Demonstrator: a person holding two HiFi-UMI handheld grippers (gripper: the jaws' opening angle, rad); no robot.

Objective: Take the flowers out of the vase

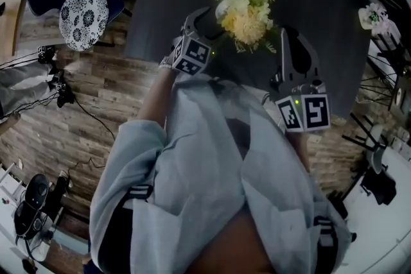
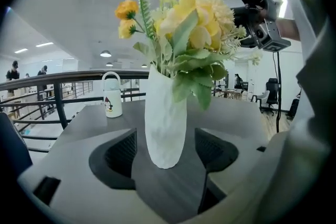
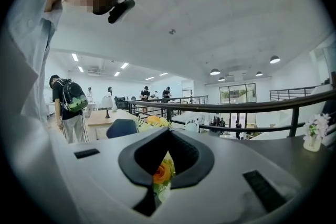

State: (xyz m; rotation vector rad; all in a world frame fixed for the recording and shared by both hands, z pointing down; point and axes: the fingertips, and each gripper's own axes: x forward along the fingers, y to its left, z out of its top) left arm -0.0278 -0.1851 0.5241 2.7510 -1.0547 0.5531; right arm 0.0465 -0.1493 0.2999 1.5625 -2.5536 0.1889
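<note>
A white vase (image 2: 165,118) stands upright on the dark table (image 2: 236,123) and holds a bunch of yellow, cream and orange flowers (image 2: 184,23). My left gripper (image 2: 165,152) is open, and the vase's lower part sits between its pads without either pad touching it. From the head view the bouquet (image 1: 247,16) hides the vase, with the left gripper (image 1: 209,25) at its near left. My right gripper (image 1: 287,32) hovers to the right of the blooms. It is shut (image 3: 168,134) with nothing gripped, and an orange flower (image 3: 161,171) shows through the gap behind its jaws.
A small white kettle (image 2: 112,94) stands at the table's far left, before a dark railing (image 2: 63,81). A little vase of white flowers (image 3: 313,134) sits far right. A chair with a patterned cushion (image 1: 83,9) stands left of the table. People stand in the background.
</note>
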